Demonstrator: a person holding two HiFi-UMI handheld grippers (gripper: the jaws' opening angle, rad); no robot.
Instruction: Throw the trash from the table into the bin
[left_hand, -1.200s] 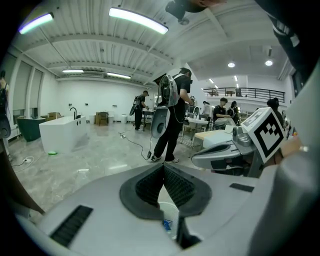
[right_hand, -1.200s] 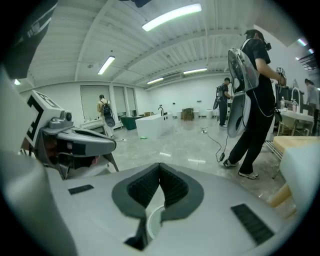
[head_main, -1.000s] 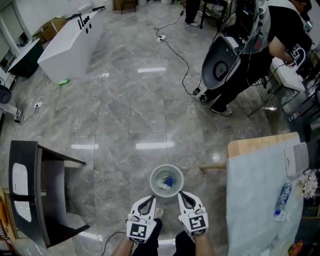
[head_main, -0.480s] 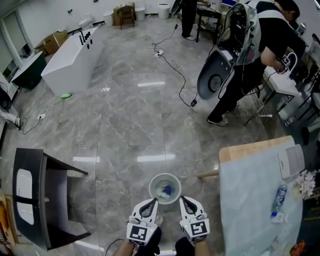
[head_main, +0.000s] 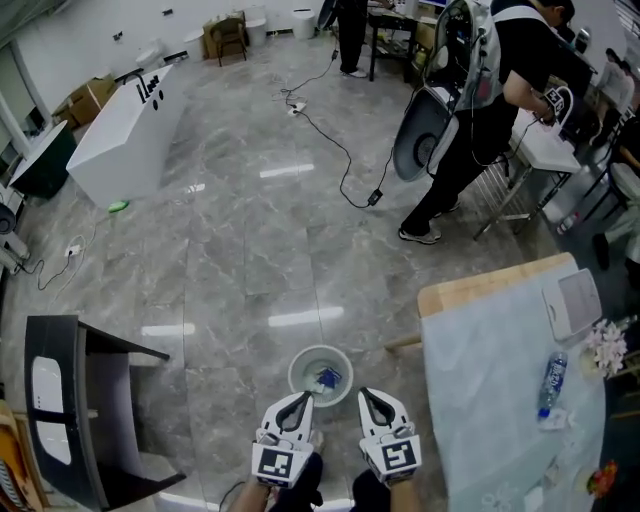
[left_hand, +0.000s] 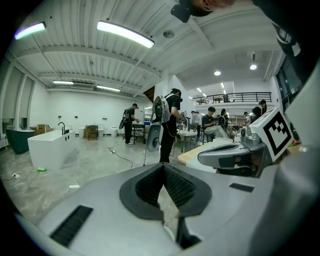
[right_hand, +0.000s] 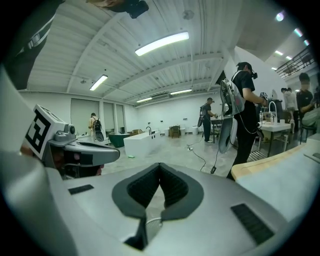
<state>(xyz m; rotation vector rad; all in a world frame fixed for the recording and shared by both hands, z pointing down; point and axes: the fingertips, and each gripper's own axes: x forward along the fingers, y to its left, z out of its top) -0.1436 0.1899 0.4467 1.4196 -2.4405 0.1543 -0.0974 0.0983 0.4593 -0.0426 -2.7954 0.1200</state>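
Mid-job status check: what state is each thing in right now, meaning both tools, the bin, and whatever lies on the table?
Left tool: shut, nothing between the jaws.
Right tool: shut, nothing between the jaws.
Bin: upright on the floor, open top, blue and white trash inside.
Bottle: lying on its side on the table.
Crumpled white paper: on the table beside the bottle.

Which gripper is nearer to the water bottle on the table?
Right. The right gripper hangs left of the water bottle; the left gripper is farther left, beyond it.
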